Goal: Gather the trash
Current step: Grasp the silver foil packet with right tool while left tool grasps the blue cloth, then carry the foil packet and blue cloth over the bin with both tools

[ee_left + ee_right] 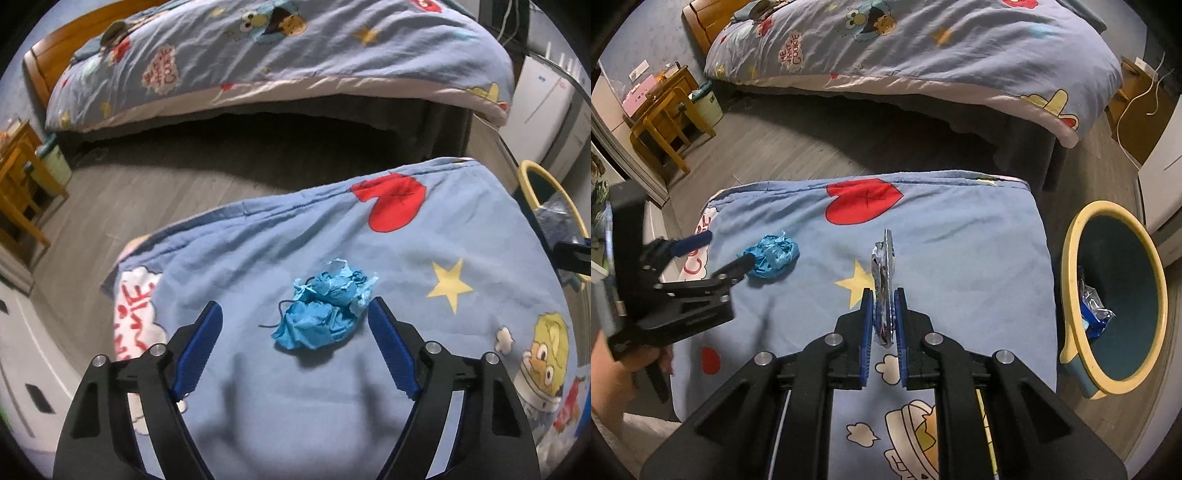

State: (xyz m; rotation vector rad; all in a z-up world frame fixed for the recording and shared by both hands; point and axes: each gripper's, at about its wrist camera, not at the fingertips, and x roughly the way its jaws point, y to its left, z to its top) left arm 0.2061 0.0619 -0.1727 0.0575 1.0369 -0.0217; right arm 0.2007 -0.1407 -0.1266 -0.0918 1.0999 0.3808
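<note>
On the blue cartoon-print cover [960,236] draped over a low surface, whose underside is fully hidden so I cannot tell what it is, a crumpled blue wad [323,308] of trash lies near the middle-left. Left tool [295,317] is spread wide, blue pads either side of the wad, right pad just beside it, contact unclear; from the right wrist view one finger overlaps the wad [772,254] so the near edge is hidden. Right tool [883,295] is clamped on a thin foil wrapper [883,266], seen edge-on, print unreadable, lower end tucked between the pads. Yellow-rimmed teal trash bin [1075,258] stands on the floor just right of the cover, with a blue-and-silver packet [1093,310] inside, partly hidden by the rim; in the left wrist view the bin [532,177] is cut off at frame edge. Person's hand [613,384] gripping the left tool is cropped at the left border. Beyond, a bed [923,55] with matching quilt, dark gap under it, wooden chair [661,122] and small pale bin [709,103] at far left, grey wood floor [775,147] between.
</note>
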